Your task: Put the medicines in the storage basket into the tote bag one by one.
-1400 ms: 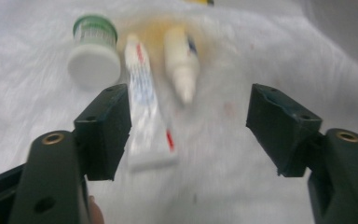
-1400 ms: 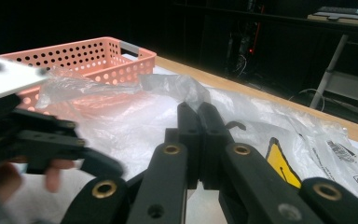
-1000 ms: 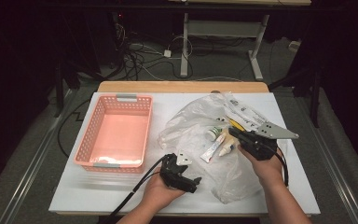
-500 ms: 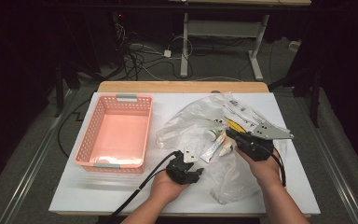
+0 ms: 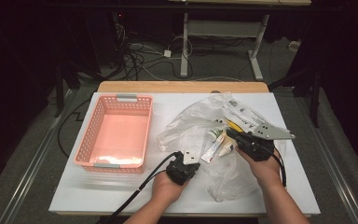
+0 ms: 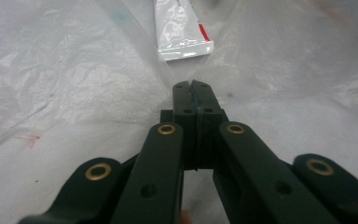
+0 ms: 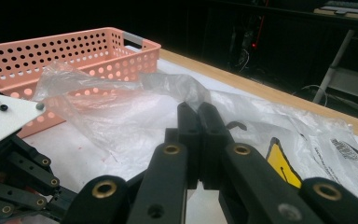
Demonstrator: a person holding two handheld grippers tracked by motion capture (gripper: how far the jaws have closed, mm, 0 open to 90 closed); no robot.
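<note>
A crumpled clear plastic bag (image 5: 200, 121) lies on the white table (image 5: 121, 191), with a white green-capped tube (image 5: 215, 135) and other small tubes inside. My left gripper (image 5: 192, 154) is at the bag's near edge. Its jaws have just been closing, and in the left gripper view they (image 6: 193, 86) are shut on a fold of the film, with a white tube (image 6: 182, 28) just beyond. My right gripper (image 5: 229, 133) is over the bag's right part, shut (image 7: 200, 109) on raised film of the bag (image 7: 121, 107).
A pink perforated basket (image 5: 86, 135) stands at the table's left, also seen beyond the bag (image 7: 74, 51). The table's wooden far edge (image 5: 182, 87) borders a dark floor with cables and desk legs. The left gripper's white plate (image 7: 4, 116) sits close by.
The left gripper's jaws have gone from spread to closed on the bag's film. Both hands have stayed where they were.
</note>
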